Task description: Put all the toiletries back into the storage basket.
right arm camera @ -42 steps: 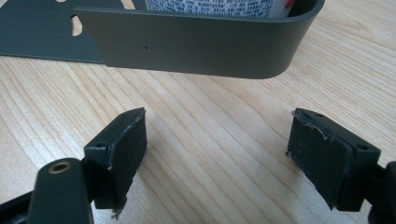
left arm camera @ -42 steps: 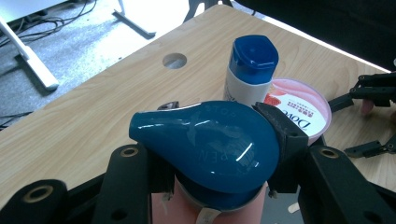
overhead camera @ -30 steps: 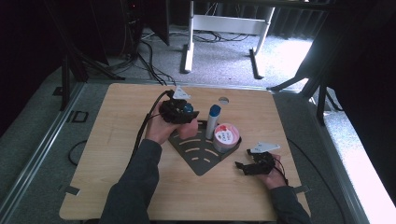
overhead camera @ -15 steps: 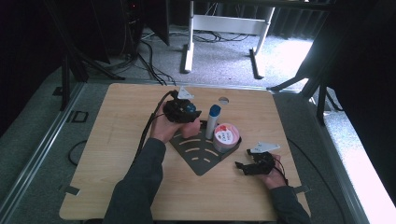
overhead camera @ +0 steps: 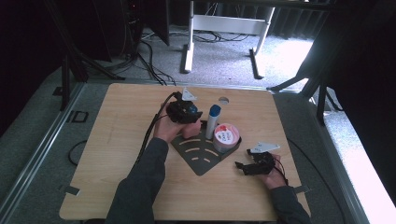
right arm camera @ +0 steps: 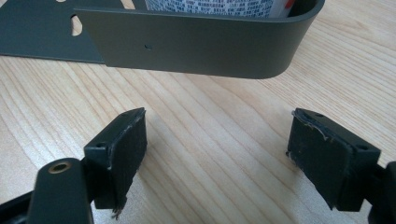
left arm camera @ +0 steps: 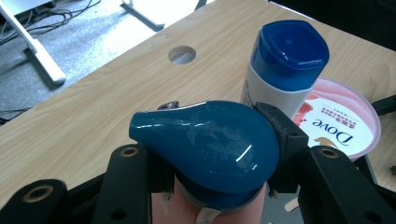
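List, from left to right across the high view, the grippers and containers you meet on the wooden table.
Left hand-held gripper shut on a pink bottle with a blue cap → white bottle with a blue cap → round pink Dove tub → right hand-held gripper, jaws open.

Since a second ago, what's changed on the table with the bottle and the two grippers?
The left gripper, shut on the pink bottle with the blue cap, has eased slightly toward the dark rack, beside the white bottle and Dove tub. Nothing was released. The right gripper stayed open and in place.
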